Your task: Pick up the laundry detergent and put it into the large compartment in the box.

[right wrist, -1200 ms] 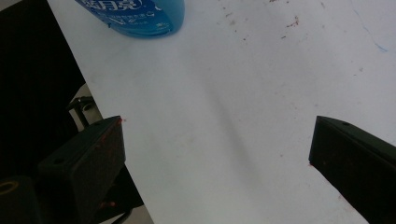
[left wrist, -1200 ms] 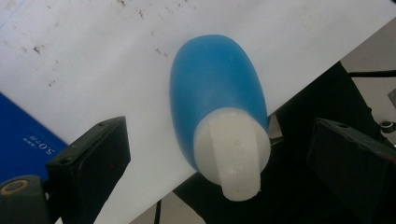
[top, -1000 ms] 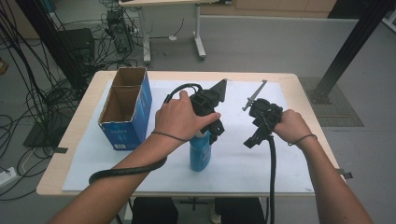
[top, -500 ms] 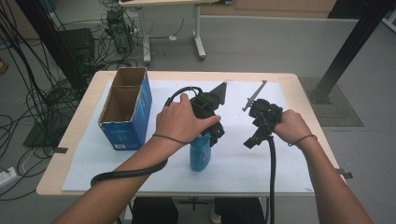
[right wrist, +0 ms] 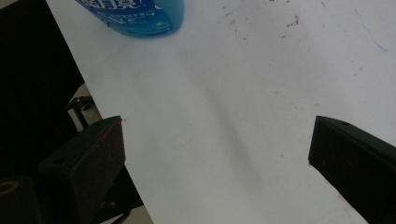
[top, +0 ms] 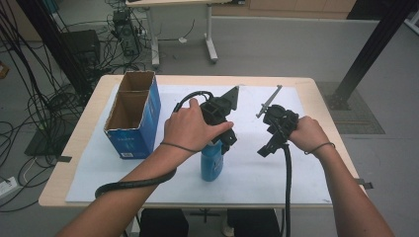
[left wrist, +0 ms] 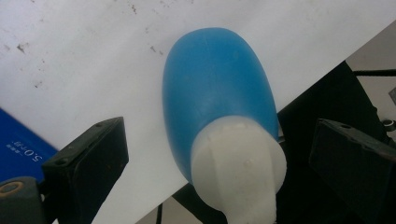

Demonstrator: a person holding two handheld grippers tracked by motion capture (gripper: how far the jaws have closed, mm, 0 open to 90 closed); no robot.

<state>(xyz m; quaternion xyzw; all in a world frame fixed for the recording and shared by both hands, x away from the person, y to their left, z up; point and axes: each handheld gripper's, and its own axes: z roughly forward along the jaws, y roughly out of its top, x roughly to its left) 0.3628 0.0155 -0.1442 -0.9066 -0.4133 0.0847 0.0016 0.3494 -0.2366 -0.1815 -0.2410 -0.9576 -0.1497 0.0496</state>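
A blue bottle (top: 211, 165) with a white cap stands upright on the white sheet (top: 257, 173) near the table's front. My left gripper (top: 225, 143) hangs directly over it, pointing down. In the left gripper view the bottle (left wrist: 215, 93) and its cap (left wrist: 238, 163) lie between the wide-apart jaws of the left gripper (left wrist: 219, 140), which is open and not touching it. My right gripper (top: 265, 148) hovers to the bottle's right, tilted down and left. In the right gripper view the right gripper (right wrist: 215, 140) is open over bare sheet, with the bottle's base (right wrist: 140, 16) at the top.
An open-topped blue cardboard box (top: 131, 118) with two compartments stands at the sheet's left side. Black cables trail from both grippers toward the table's front edge (top: 197, 203). Beyond the table are another table's legs (top: 210, 39) and floor cables (top: 44, 98).
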